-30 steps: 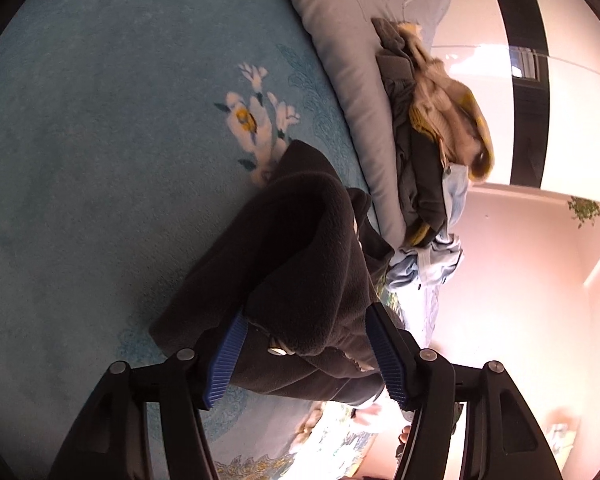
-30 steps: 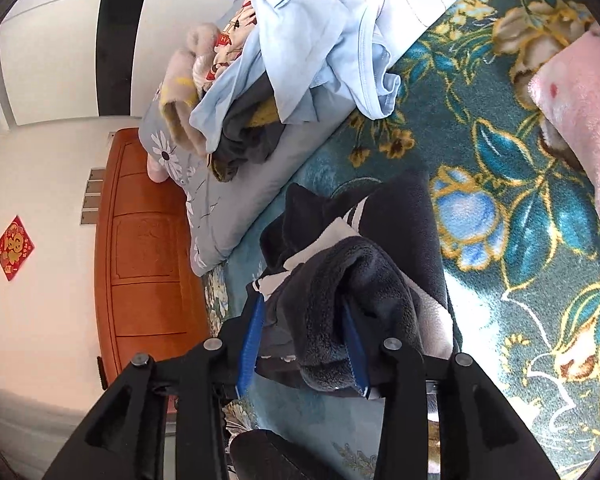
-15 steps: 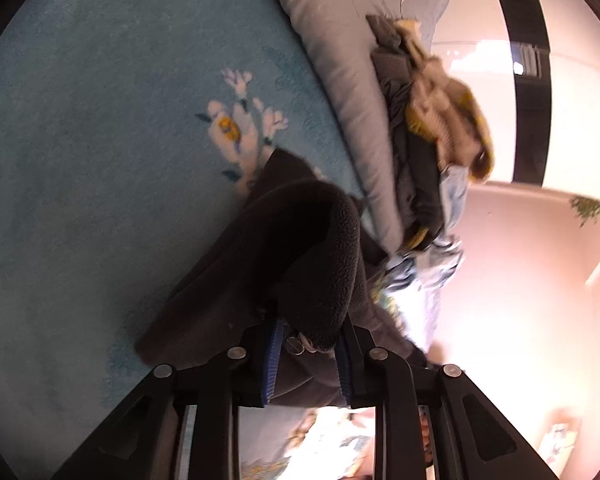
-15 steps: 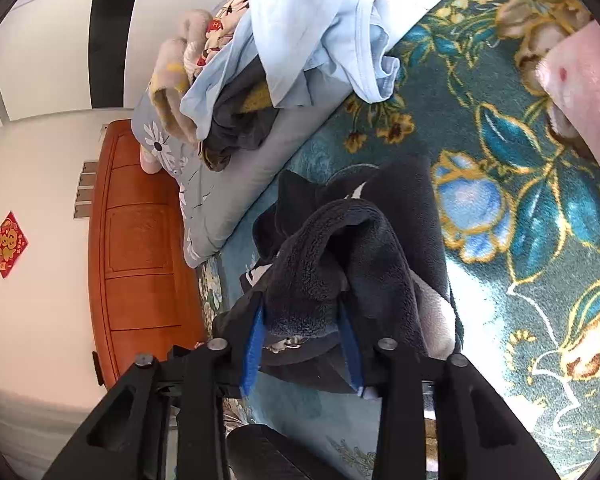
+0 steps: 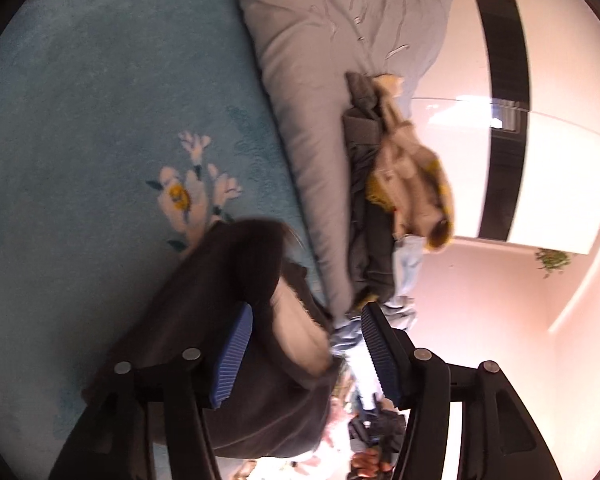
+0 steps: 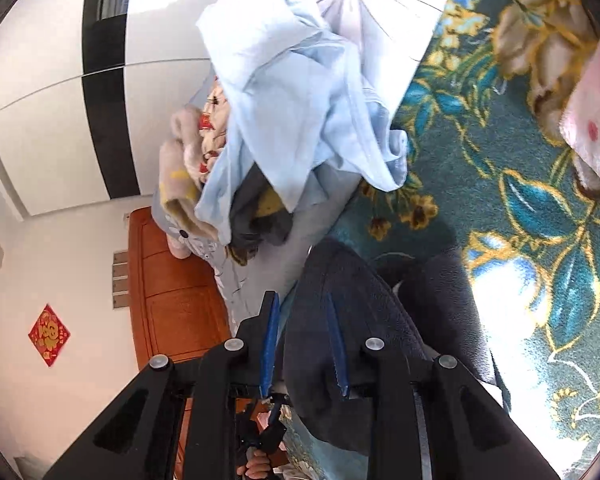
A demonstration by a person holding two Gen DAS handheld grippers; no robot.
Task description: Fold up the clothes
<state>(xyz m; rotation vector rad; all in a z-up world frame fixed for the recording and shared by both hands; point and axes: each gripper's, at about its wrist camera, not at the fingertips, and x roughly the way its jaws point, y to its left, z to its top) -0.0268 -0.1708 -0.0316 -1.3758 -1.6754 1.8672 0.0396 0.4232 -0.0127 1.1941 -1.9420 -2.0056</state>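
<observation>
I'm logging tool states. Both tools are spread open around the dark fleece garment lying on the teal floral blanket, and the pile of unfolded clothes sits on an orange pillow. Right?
One detail is off: the pillow under the clothes pile is grey-blue, not orange, as the left wrist view shows. The rest stands.

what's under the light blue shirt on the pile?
In the right wrist view the light blue shirt drapes over a dark grey garment with yellow patches and a beige fleece item. Anything deeper in the pile is covered.

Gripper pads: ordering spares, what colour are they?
Blue, ribbed pads on black tongs; clearest in the left wrist view.
</observation>
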